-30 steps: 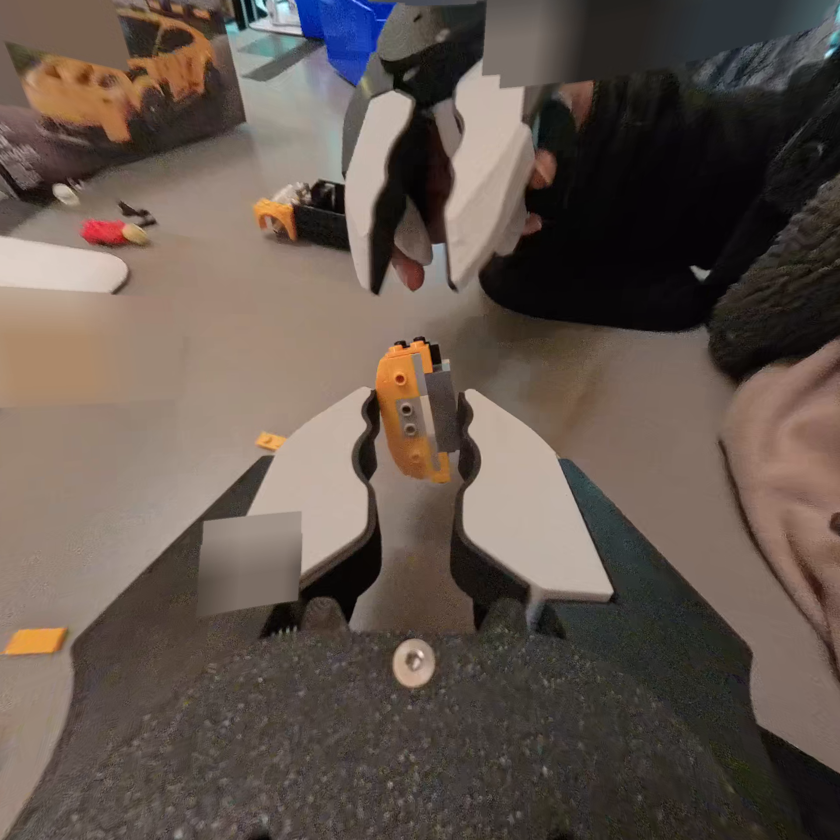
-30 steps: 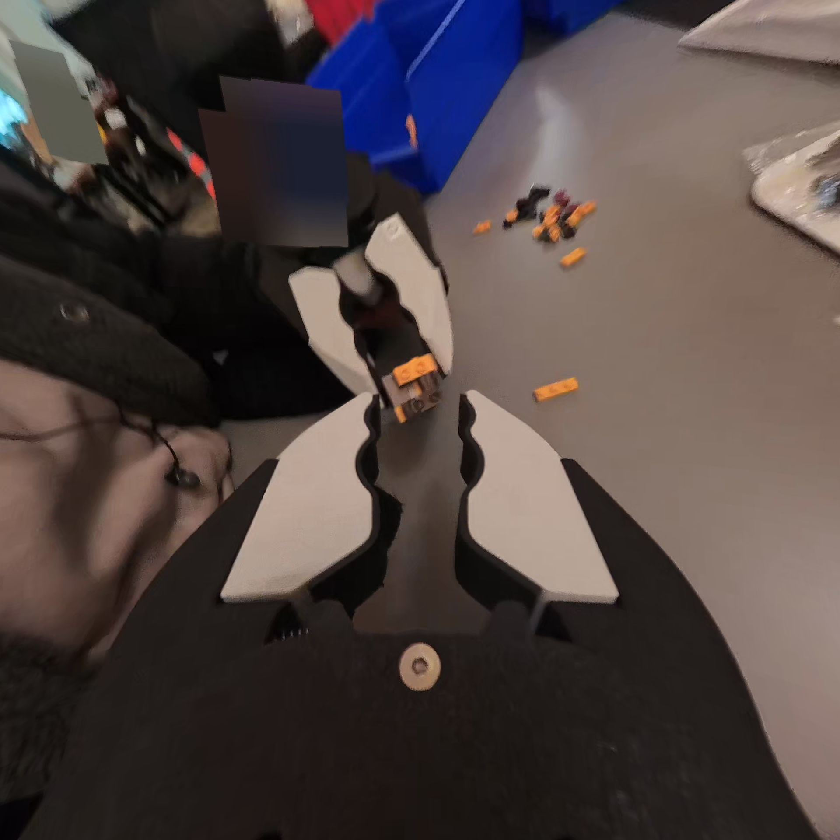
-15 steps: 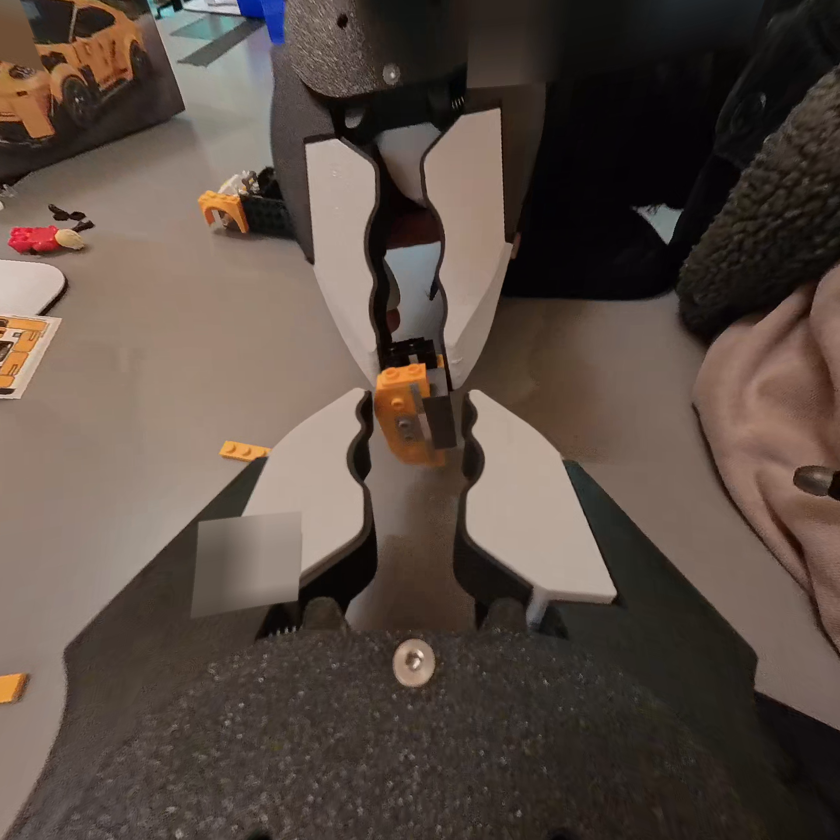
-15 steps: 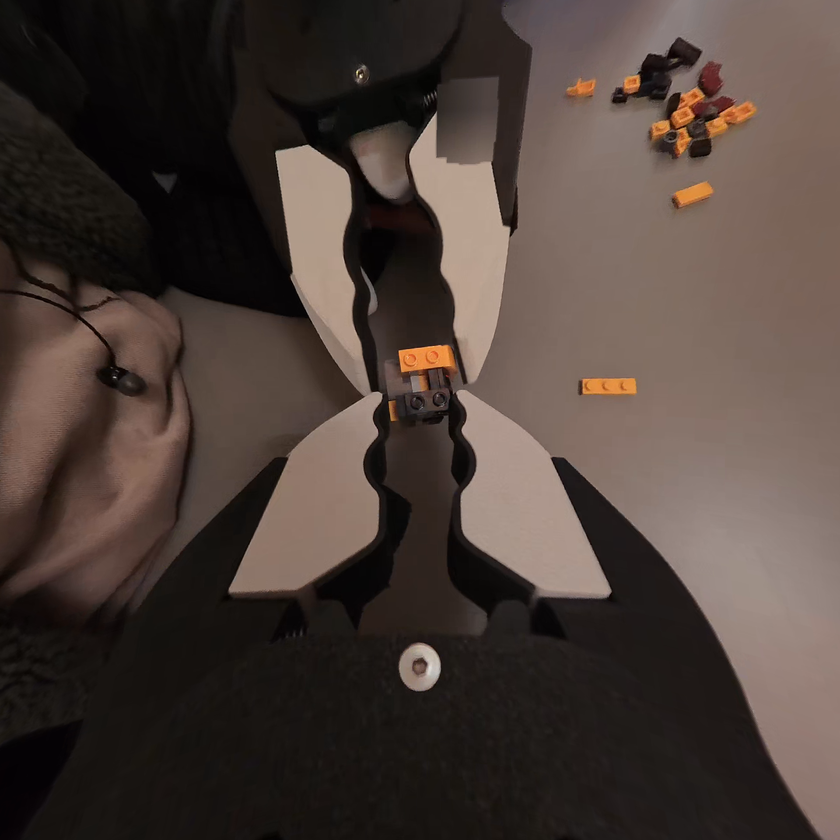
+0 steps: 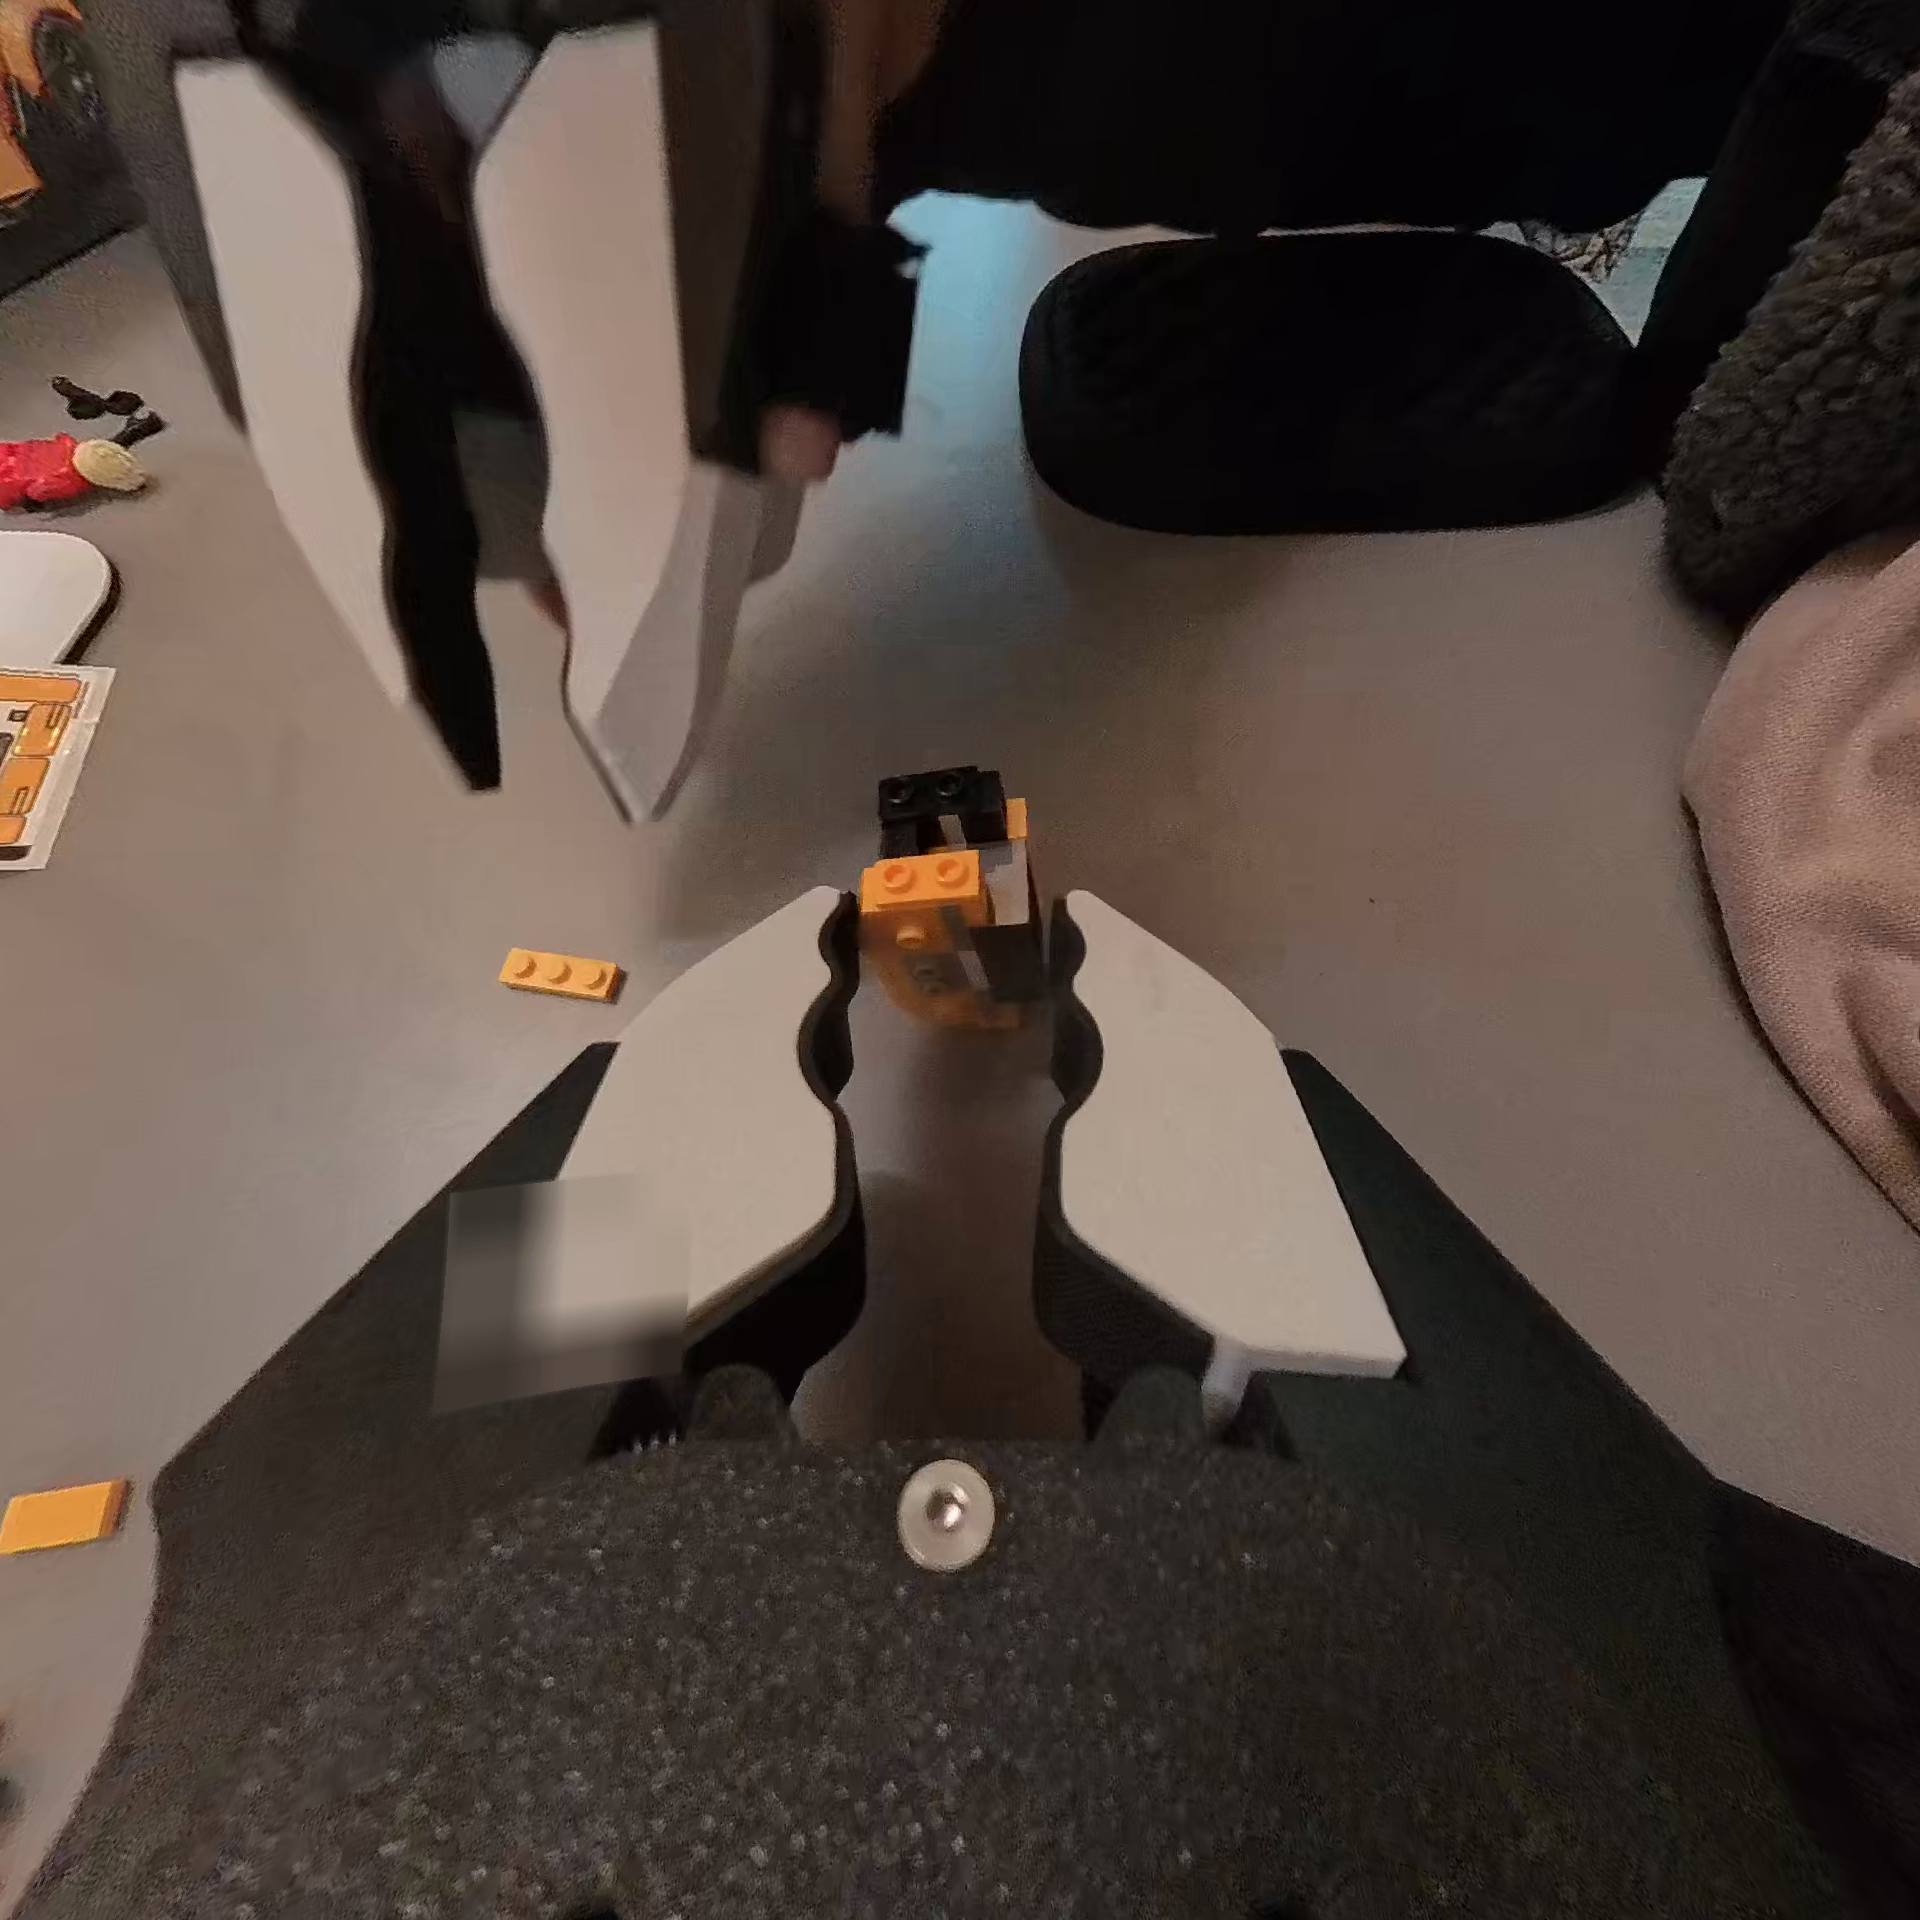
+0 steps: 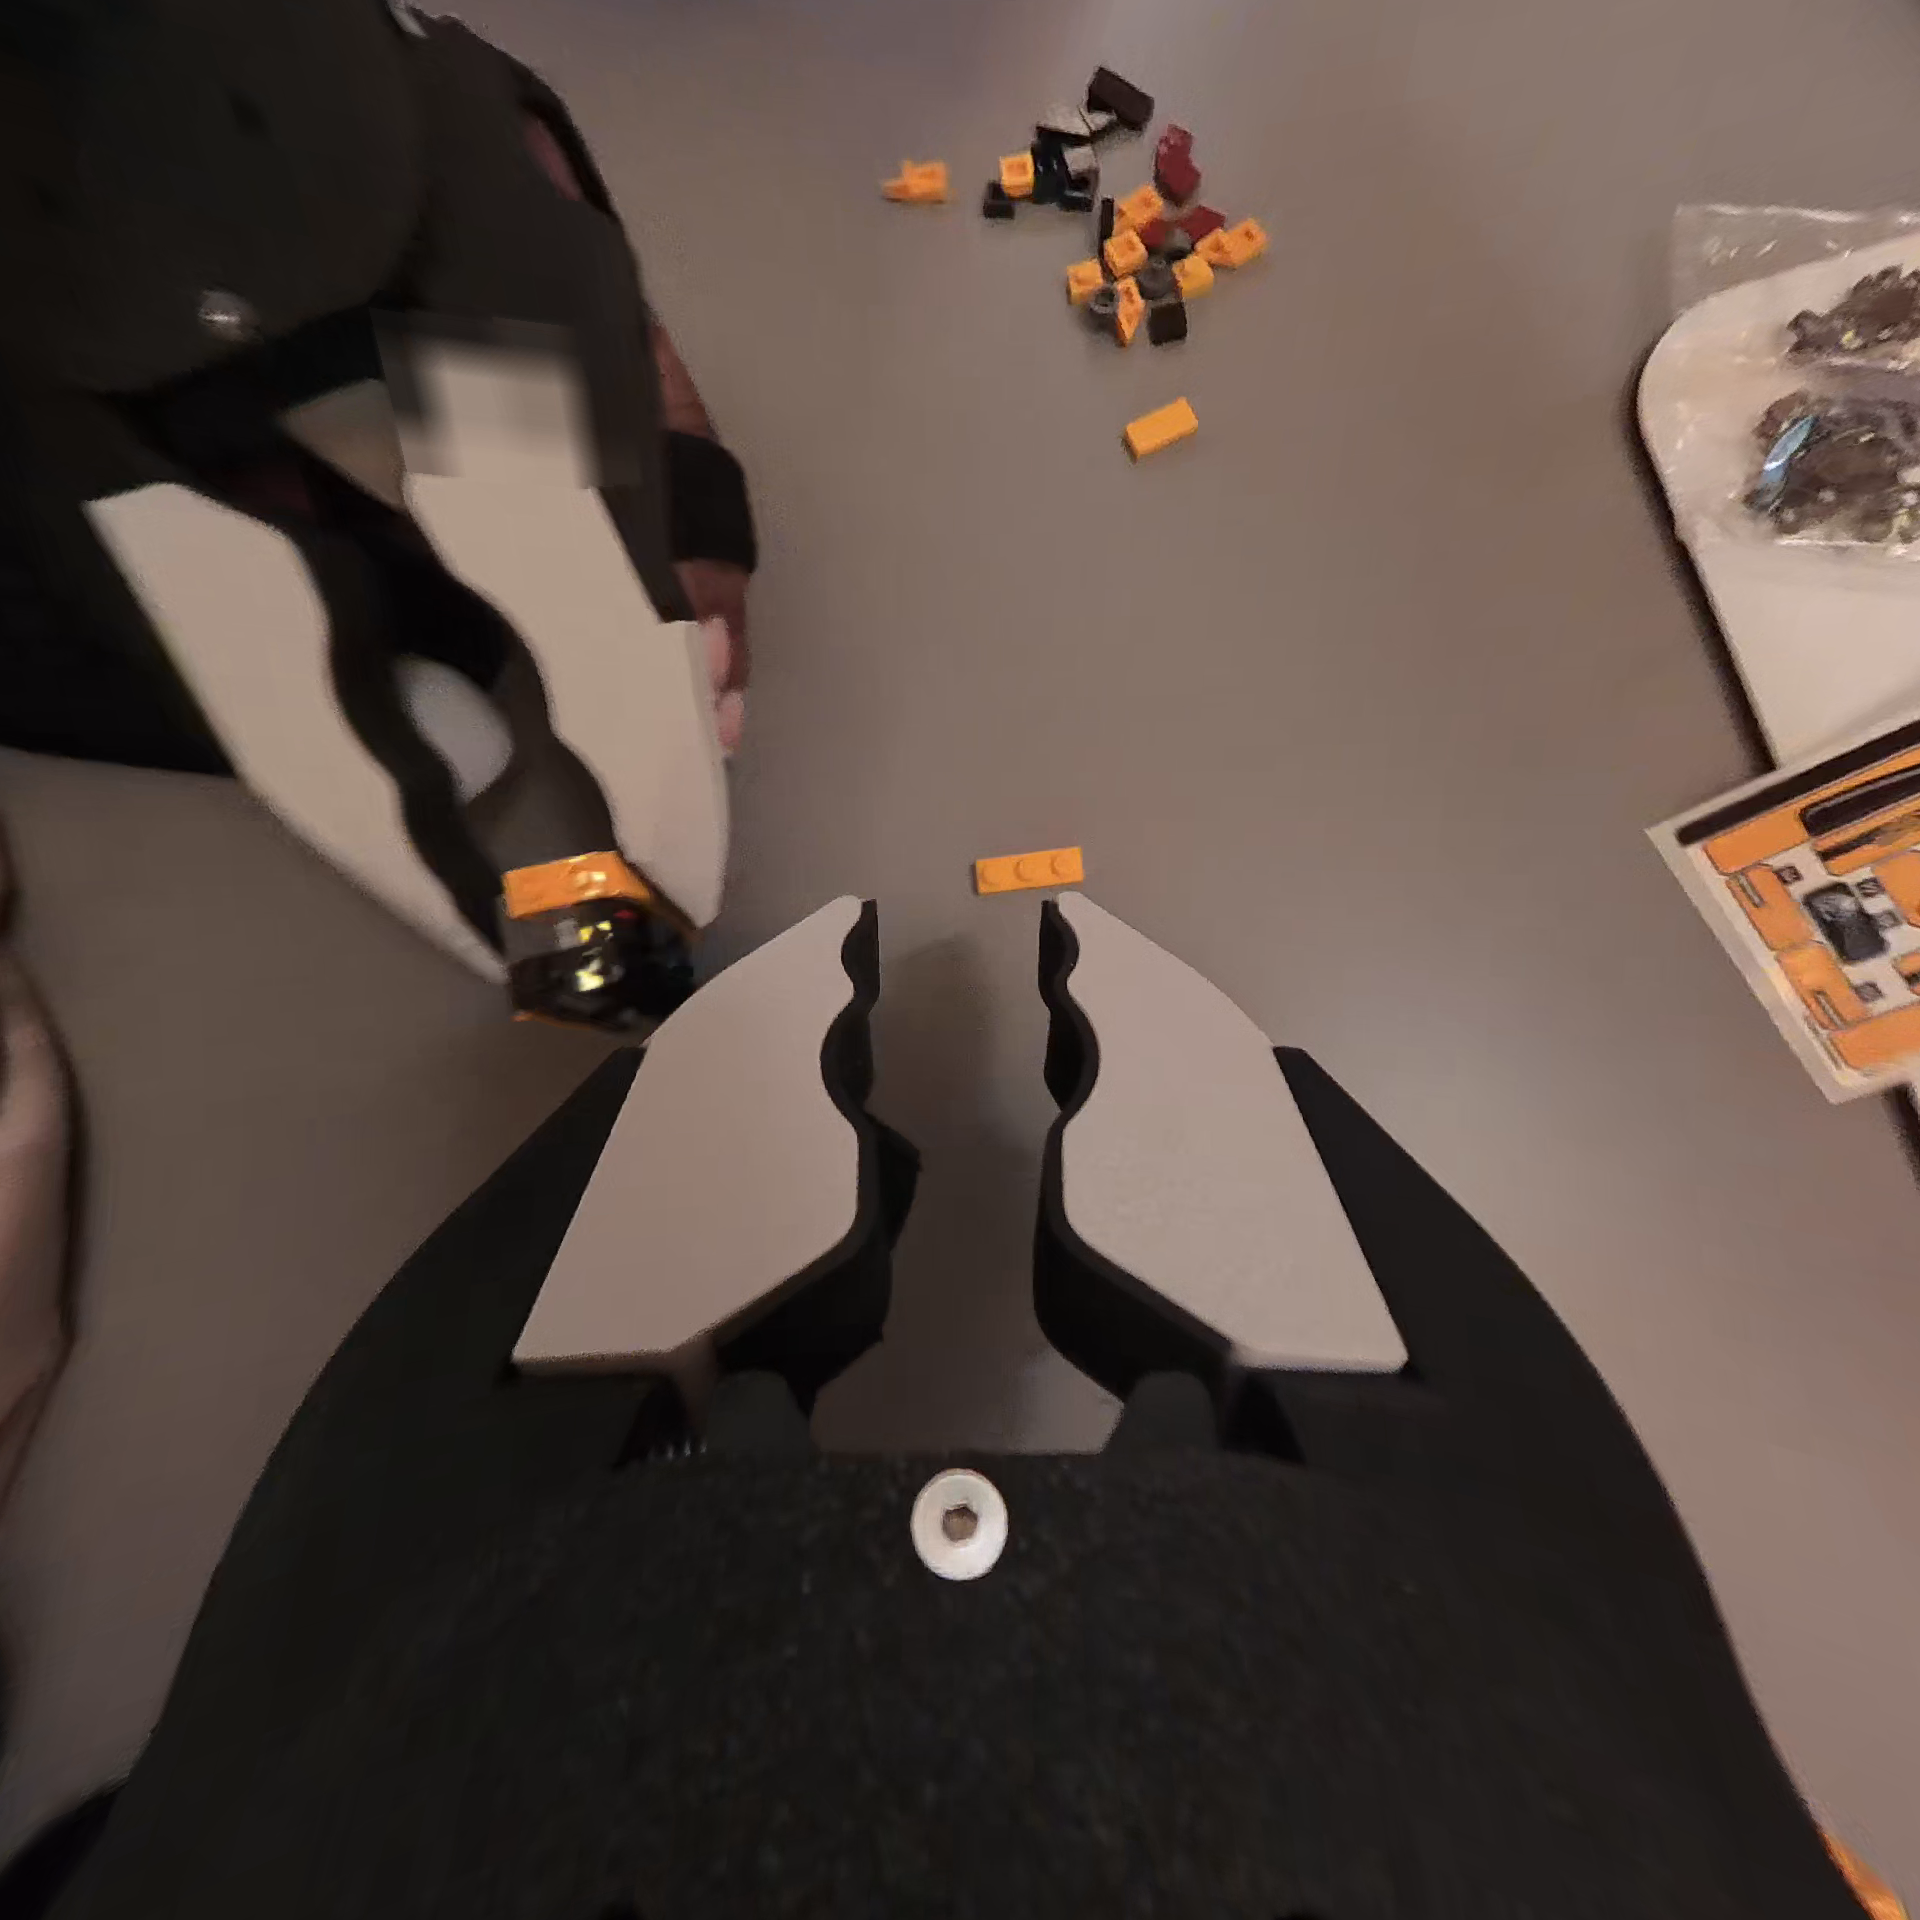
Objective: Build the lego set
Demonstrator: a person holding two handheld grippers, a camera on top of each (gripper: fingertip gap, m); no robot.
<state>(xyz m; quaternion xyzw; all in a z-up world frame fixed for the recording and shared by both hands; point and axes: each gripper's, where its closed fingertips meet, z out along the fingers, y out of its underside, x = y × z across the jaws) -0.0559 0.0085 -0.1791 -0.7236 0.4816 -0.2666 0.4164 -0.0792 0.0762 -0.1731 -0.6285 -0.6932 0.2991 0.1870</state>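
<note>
My left gripper (image 5: 948, 914) is shut on a small orange, black and grey lego assembly (image 5: 940, 935), held by its sides above the grey table. A black two-stud piece sits at the assembly's far end. My right gripper (image 6: 956, 914) is open and empty, just short of an orange three-stud plate (image 6: 1029, 870) lying on the table. In the left wrist view the right gripper (image 5: 556, 790) hangs blurred at the upper left, apart from the assembly. In the right wrist view the left gripper (image 6: 603, 935) shows at the left with the assembly (image 6: 582, 925).
A pile of small orange, black and dark red bricks (image 6: 1132, 229) and a single orange brick (image 6: 1161, 426) lie farther off. A white tray (image 6: 1704, 540) with bagged parts and a sticker sheet (image 6: 1808, 935) are at the right. An orange tile (image 5: 62, 1517), a red piece (image 5: 52, 468) and a person's clothing (image 5: 1818, 831) are nearby. My right tips are roughly 4 centimeters from the orange three-stud plate (image 6: 1029, 870). It is also in sight in the left wrist view (image 5: 562, 975).
The right gripper closed in on the far end of the assembly half a second ago, then drew away to the side. The left gripper still holds the assembly.
</note>
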